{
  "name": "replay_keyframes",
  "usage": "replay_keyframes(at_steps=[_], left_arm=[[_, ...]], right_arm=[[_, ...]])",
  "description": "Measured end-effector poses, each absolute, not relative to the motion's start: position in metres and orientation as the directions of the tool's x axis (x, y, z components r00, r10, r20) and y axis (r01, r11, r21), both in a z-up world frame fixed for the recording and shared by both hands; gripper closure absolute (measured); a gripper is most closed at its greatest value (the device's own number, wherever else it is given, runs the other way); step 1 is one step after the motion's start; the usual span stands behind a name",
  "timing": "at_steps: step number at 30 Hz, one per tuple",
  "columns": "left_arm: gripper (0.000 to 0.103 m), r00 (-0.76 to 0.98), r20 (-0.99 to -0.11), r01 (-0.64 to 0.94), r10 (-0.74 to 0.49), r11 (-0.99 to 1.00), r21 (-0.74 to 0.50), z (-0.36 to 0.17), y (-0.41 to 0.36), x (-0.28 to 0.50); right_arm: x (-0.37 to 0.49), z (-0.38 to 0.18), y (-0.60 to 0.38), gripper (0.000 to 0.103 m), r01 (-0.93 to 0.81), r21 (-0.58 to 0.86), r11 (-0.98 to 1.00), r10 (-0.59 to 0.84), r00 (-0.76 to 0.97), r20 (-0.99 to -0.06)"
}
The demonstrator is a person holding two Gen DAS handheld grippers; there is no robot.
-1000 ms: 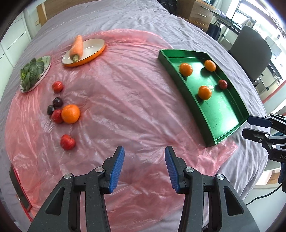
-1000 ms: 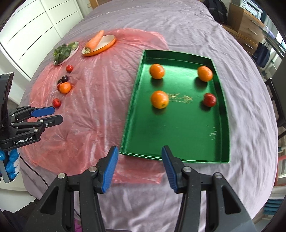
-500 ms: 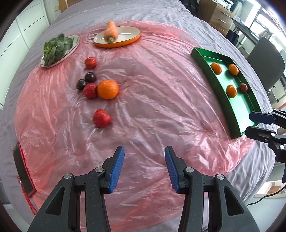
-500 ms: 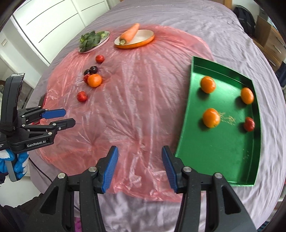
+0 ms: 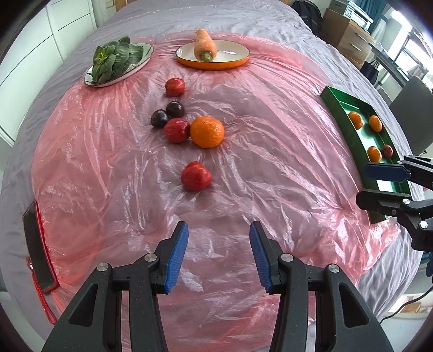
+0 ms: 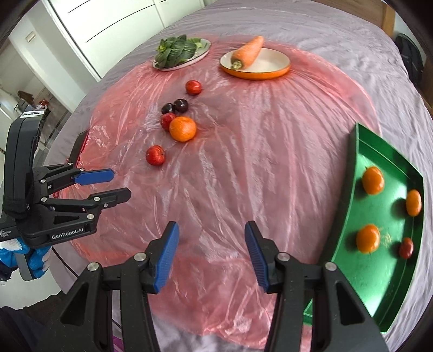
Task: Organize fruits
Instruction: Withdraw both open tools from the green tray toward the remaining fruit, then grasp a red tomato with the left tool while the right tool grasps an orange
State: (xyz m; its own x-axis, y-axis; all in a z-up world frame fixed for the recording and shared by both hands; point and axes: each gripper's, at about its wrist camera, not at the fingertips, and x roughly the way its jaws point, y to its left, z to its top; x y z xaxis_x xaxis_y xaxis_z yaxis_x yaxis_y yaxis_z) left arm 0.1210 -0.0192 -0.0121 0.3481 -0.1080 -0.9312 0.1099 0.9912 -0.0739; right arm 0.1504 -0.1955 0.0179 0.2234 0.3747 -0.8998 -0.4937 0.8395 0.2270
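Half the green tray point(image 5: 341, 119) — cropped

A grey bed point(image 5: 270, 24) carries a pink plastic sheet point(image 5: 270, 162) spread over its middle. A green tray point(image 6: 379, 270) sits toward the right edge, and a phone point(image 5: 38, 243) lies at the left edge.

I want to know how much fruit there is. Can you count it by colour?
Orange: 4, one on the pink sheet, three in the green tray
Red: 4
Dark purple: 2
Total: 10
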Motion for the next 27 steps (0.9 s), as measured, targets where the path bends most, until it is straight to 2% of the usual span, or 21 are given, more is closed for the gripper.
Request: replay_keyframes(at_steps=[15, 27], left_arm=[[0.061, 0.433, -0.900, 0.101, -0.054, 0.995, -0.011, -0.026, -0.009, 0.138], [0.061, 0.444, -0.894, 0.099, -0.066, 0.995, -0.024, -0.042, -0.005, 0.158]], right_arm=[[0.212, 0.003, -0.121, 0.019, -0.657, 0.252, 0.711, 0.459, 0.162, -0.873], [0.262, -0.030, -0.078, 0.019, -0.719, 0.282, 0.635, 0.484, 0.086, -0.871]])
